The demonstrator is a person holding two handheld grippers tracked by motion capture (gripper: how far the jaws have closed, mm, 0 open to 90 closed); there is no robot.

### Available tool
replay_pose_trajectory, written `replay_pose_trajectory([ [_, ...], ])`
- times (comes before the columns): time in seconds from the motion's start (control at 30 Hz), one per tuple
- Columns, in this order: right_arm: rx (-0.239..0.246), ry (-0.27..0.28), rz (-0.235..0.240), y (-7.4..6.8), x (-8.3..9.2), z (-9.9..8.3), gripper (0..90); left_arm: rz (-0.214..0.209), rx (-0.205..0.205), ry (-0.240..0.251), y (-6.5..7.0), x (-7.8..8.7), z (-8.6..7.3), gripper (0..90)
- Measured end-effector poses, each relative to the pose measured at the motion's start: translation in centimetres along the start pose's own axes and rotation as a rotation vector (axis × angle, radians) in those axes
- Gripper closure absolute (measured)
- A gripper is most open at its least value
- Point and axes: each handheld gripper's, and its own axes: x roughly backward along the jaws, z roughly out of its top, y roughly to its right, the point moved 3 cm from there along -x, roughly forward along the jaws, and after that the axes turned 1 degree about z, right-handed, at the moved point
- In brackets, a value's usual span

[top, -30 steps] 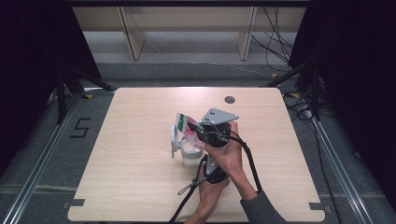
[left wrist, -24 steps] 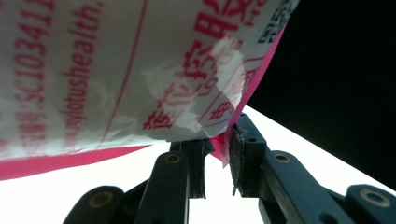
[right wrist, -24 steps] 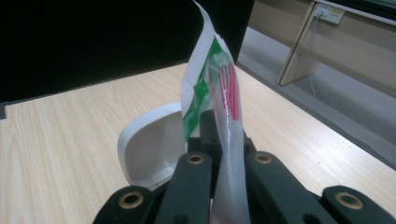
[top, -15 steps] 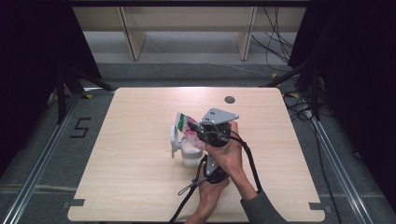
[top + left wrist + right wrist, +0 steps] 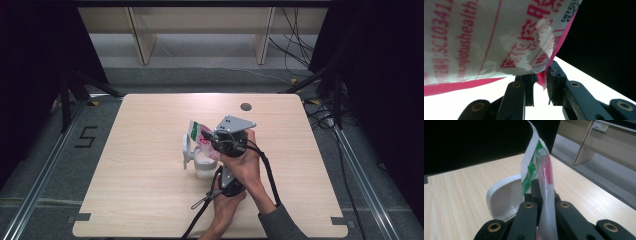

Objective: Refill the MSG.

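The packet, a thin sachet with a white face, red print and pink edges, is standing up over the middle of the tabletop, directly above a white cup with a hinged lid lying open to its left.

The right hand-held gripper is pinching the packet from the side; in the right gripper view its jaws are clamping flat on the packet, with green and red print rising above them and the lid lying just behind on the wood. The high view is not showing that green print clearly.

The left hand-held gripper is reaching up from below; in its own view its jaws are standing narrow, nipping the pink lower corner of the packet, whose torn white edge is hanging just above them. The high view is showing the body of this gripper under the right hand, but not the jaws themselves.

Against the earlier high-view frames, nothing is differing: packet, cup, both hands and both grippers are keeping the same positions, and the grips are remaining unchanged.
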Motion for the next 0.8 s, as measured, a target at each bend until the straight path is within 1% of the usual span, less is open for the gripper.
replay_pose_trajectory([
  [0.07, -0.003, -0.008, 0.005, 0.06, 0.02, -0.03, 90.0, 0.0, -0.001, -0.002, 0.0, 0.0, -0.03, 76.8],
  [0.1, -0.013, -0.022, 0.019, -0.03, 0.06, -0.07, 90.0, 0.0, -0.001, -0.003, 0.0, -0.01, -0.04, 76.8],
  [0.23, -0.013, -0.025, 0.02, -0.01, 0.03, -0.09, 90.0, -0.001, -0.001, -0.004, 0.01, -0.01, -0.08, 76.8],
  [0.27, -0.005, -0.01, 0.006, 0.1, -0.05, -0.08, 90.0, -0.004, 0.0, -0.002, 0.01, 0.0, -0.1, 76.8],
  [0.3, -0.012, -0.011, 0.006, 0.05, -0.06, -0.11, 90.0, 0.0, 0.001, -0.002, 0.02, -0.01, -0.08, 76.8],
  [0.33, -0.006, -0.02, 0.01, 0.08, 0.05, -0.08, 90.0, -0.001, 0.0, 0.0, 0.04, 0.01, -0.03, 76.8],
  [0.37, 0.0, -0.011, 0.008, 0.03, 0.02, -0.02, 90.0, 0.006, -0.006, -0.004, 0.02, 0.06, 0.02, 76.8],
  [0.4, -0.012, -0.02, 0.022, -0.21, 0.16, 0.09, 90.0, 0.007, -0.004, 0.004, 0.01, 0.12, 0.06, 76.8],
  [0.43, -0.012, -0.02, 0.022, -0.21, 0.16, 0.09, 90.0, 0.001, -0.001, 0.007, 0.02, 0.12, 0.1, 76.8],
  [0.53, -0.002, -0.011, 0.011, -0.2, 0.03, 0.07, 90.0, 0.001, 0.001, 0.003, -0.02, 0.03, 0.03, 76.8],
  [0.57, 0.008, -0.008, 0.005, -0.11, -0.05, 0.03, 90.0, 0.001, 0.002, 0.002, -0.02, 0.01, 0.0, 76.8],
  [0.6, 0.01, -0.005, 0.005, -0.06, -0.13, 0.01, 90.0, -0.001, 0.002, 0.005, -0.01, 0.01, -0.04, 76.8],
  [0.63, 0.002, -0.007, 0.004, -0.05, -0.12, -0.01, 90.0, -0.002, -0.001, -0.001, -0.05, 0.06, -0.05, 76.8],
  [0.67, -0.006, -0.005, 0.008, 0.05, -0.03, 0.01, 90.0, -0.001, 0.001, 0.006, -0.03, 0.04, -0.01, 76.8],
  [0.73, -0.002, 0.003, 0.002, 0.09, 0.0, 0.06, 90.0, 0.001, -0.001, 0.003, -0.03, 0.03, 0.01, 76.8],
  [0.8, 0.004, -0.001, 0.006, 0.06, -0.01, 0.05, 90.0, -0.002, 0.002, 0.007, -0.02, -0.02, -0.03, 76.9],
])
